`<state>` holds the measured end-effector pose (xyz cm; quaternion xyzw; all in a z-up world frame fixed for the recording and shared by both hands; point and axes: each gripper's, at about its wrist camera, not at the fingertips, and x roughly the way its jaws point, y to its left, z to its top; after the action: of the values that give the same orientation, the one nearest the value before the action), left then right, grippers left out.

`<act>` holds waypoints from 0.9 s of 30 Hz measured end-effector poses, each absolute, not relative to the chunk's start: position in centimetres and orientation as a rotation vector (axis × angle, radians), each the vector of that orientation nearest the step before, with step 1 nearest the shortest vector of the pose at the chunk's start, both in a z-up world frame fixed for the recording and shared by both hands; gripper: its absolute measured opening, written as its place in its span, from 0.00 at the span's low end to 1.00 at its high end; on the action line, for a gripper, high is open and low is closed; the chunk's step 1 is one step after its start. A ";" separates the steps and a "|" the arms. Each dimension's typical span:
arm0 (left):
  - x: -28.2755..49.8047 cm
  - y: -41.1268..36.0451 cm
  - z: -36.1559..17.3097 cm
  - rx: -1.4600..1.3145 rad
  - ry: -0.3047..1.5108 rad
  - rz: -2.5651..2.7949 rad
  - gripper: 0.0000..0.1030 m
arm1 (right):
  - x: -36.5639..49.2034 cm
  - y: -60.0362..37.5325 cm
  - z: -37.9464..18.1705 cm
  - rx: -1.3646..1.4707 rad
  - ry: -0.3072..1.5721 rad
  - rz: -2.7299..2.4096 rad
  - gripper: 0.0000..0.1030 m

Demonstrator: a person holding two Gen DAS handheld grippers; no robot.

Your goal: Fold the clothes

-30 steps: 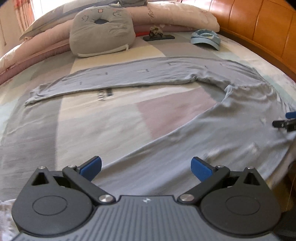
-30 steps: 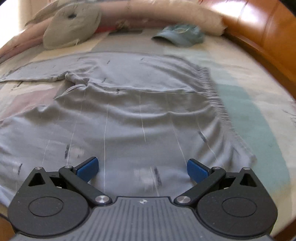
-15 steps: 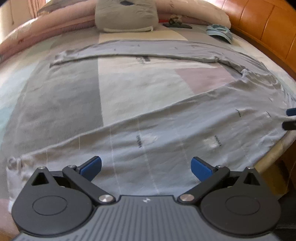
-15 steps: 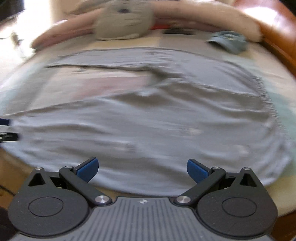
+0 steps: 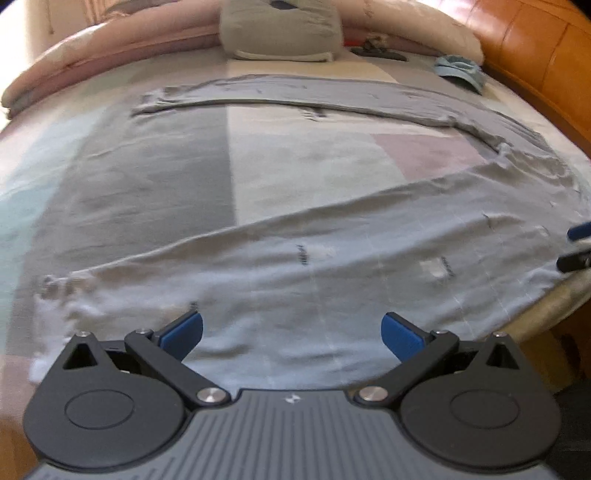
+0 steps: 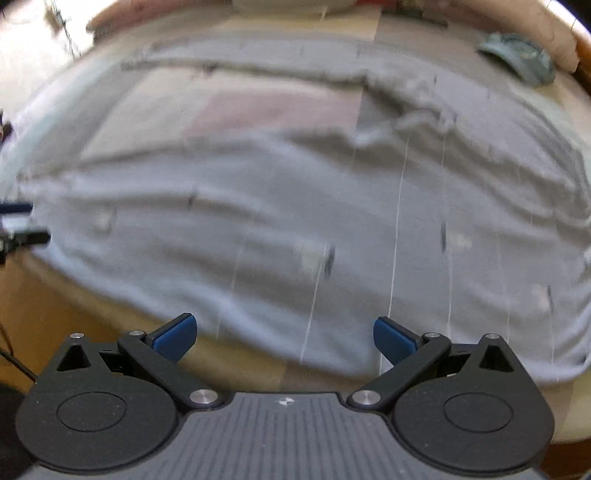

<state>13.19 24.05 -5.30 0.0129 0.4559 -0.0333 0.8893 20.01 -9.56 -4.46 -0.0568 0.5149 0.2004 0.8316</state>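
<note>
Grey trousers (image 5: 332,266): spread flat on the patchwork bedspread (image 5: 295,166), both legs stretched across the bed, near leg along the front edge.
Your left gripper (image 5: 291,332): fingers wide apart, empty, over the near leg.
Your right gripper (image 6: 284,334): fingers spread, empty, at the garment's near edge.
Pillow (image 5: 280,29): at the head.

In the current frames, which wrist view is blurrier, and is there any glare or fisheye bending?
Right wrist view: heavy motion blur smears the grey trousers and blue cap. Left wrist view: sharper, with the trousers only mildly soft and the cushion readable. Both: blown-out light at upper left, bed edges bowed by the fisheye lens.
</note>
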 end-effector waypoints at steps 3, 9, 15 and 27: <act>13.0 25.1 -6.1 -0.041 0.995 -0.036 0.99 | 21.4 -8.8 -3.9 -0.159 1.040 0.432 1.00; 12.4 24.4 -6.0 0.005 1.022 0.000 0.99 | 23.0 -9.6 -5.3 -0.190 1.051 0.359 1.00; 14.8 24.5 -6.4 0.006 1.001 0.003 0.99 | 22.8 -10.1 -6.7 -0.212 1.063 0.349 1.00; 15.3 30.0 -6.0 -0.017 0.986 0.142 0.99 | 23.3 -10.2 -6.5 -0.228 1.072 0.378 1.00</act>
<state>15.26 29.99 -6.03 -0.0083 0.4727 0.0681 0.8785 23.32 -10.21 -6.54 -0.1078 0.5065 0.1785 0.8367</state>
